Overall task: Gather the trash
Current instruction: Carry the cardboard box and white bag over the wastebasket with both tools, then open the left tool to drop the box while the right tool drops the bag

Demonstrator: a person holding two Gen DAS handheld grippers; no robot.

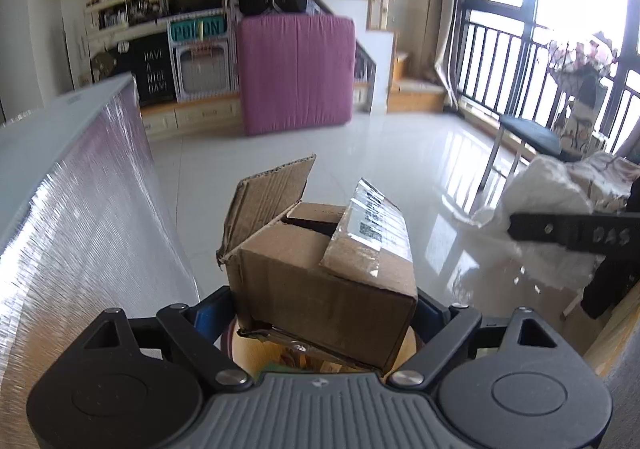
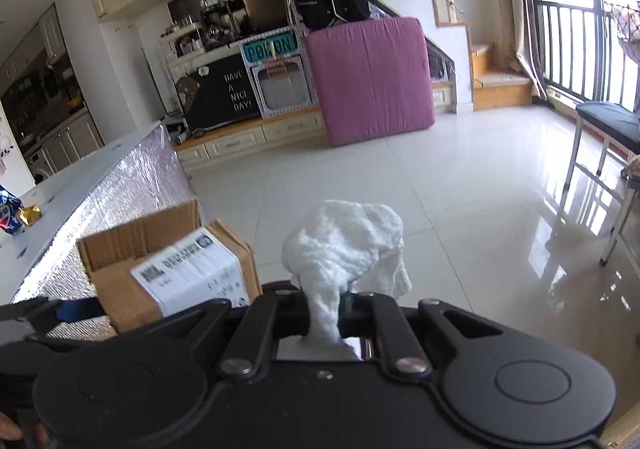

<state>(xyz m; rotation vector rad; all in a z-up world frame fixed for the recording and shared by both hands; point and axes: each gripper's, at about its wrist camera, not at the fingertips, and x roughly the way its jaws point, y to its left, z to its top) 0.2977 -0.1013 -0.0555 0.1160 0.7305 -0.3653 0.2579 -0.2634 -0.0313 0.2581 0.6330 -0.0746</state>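
A brown cardboard box [image 1: 320, 273] with loose top flaps and a taped label sits between the blue pads of my left gripper [image 1: 324, 309], which grips it by its sides above the floor. The right wrist view shows the same box [image 2: 172, 261] at lower left, with one left finger [image 2: 68, 309] against it. My right gripper [image 2: 324, 309] is shut on a crumpled white tissue wad [image 2: 344, 249], which sticks up past the fingertips. The wad [image 1: 548, 209] and a black right finger [image 1: 568, 233] also show at the right edge of the left wrist view.
A white table with a foil-covered side [image 2: 120, 189] runs along the left; a blue snack bag [image 2: 8, 217] and a gold wrapper [image 2: 30, 213] lie on it. A pink mattress [image 2: 372, 81] leans at the back. A chair [image 2: 608, 129] stands by the window. Glossy tile floor [image 2: 440, 189] lies ahead.
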